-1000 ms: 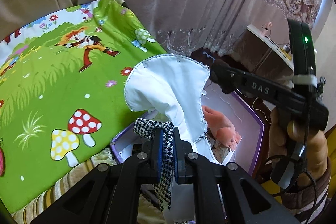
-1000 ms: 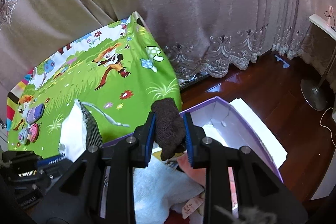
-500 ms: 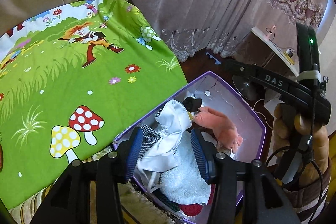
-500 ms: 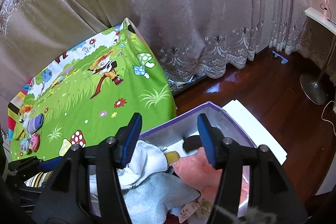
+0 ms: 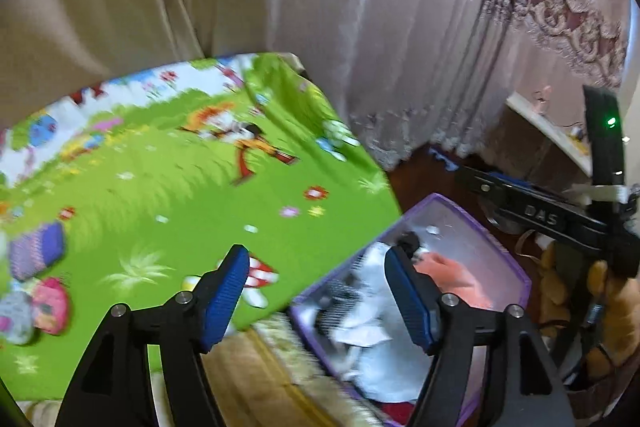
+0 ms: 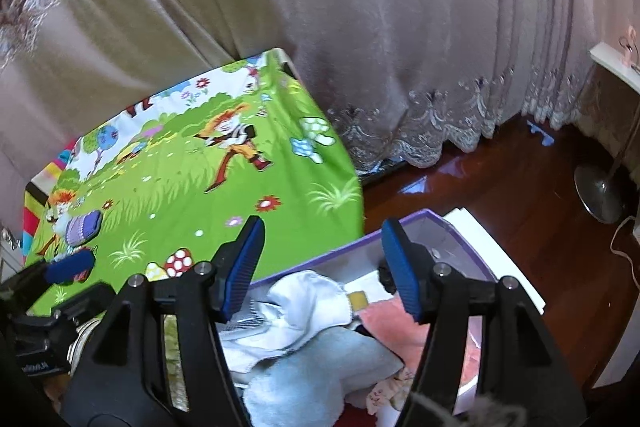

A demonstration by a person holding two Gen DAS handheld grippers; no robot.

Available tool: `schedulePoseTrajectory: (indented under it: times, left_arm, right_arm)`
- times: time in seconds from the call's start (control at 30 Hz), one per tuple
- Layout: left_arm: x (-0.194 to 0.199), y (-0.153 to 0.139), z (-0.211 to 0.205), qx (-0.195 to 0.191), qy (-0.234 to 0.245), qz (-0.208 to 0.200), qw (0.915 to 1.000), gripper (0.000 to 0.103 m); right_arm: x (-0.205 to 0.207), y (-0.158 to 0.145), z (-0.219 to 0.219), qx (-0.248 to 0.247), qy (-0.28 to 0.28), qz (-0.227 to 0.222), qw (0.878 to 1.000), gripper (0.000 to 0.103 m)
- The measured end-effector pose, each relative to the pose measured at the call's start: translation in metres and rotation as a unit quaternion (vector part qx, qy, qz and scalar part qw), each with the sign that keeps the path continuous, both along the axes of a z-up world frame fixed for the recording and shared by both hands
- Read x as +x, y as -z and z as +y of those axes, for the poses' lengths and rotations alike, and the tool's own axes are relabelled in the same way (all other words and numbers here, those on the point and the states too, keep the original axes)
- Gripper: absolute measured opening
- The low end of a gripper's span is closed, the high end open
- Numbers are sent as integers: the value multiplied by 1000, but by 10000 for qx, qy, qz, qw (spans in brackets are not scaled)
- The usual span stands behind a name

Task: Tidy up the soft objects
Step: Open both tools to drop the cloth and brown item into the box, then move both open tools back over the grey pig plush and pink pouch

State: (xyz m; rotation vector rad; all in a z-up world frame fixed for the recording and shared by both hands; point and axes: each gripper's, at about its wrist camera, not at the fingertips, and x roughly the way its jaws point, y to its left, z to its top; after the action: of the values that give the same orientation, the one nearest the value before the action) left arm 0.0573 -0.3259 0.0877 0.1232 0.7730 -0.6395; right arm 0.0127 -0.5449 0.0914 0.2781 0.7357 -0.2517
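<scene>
A purple-rimmed box [image 6: 424, 217] beside the mat holds a white cloth [image 6: 308, 295], a light blue towel [image 6: 320, 359], a pink plush piece [image 6: 388, 323] and a small dark brown item [image 6: 385, 273], half hidden behind a finger. My right gripper [image 6: 323, 239] hangs above the box's near-left corner; its jaws are opening with nothing between them. In the blurred left wrist view my left gripper [image 5: 316, 267] is above the box edge [image 5: 440, 197]. Its jaws are opening and empty too, with the white cloth [image 5: 360, 327] lying below them.
A green cartoon mat [image 5: 160, 187] spreads to the left, with a purple knitted thing [image 5: 36, 255] and a pink soft toy [image 5: 48, 303] on it. Curtains hang behind. On the dark wooden floor are a lamp base [image 6: 600, 187] and a white sheet [image 6: 492, 247] beside the box.
The left gripper let go of the white and checkered cloth and the right let go of the dark brown item; both now lie in the box. Both grippers opened and rose.
</scene>
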Motion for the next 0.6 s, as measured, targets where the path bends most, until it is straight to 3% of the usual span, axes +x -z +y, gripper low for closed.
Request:
schedulePoseTrajectory:
  times: [0.07, 0.27, 0.43, 0.6]
  left_arm:
    - [-2, -5, 11, 39, -48, -345, 9994, 76]
    - [9, -10, 56, -156, -488, -642, 9966, 78]
    - [26, -7, 109, -473, -987, -371, 9933, 78]
    - [45, 6, 171, -627, -1770, 146, 9821, 78]
  right_arm:
    - [3, -5, 12, -67, -141, -75, 9998, 72]
    - [13, -22, 55, -245, -512, -346, 9978, 87]
    - [23, -34, 94, -426, -800, -529, 9945, 97]
    - [33, -40, 132, -881, -865, -522, 9910, 101]
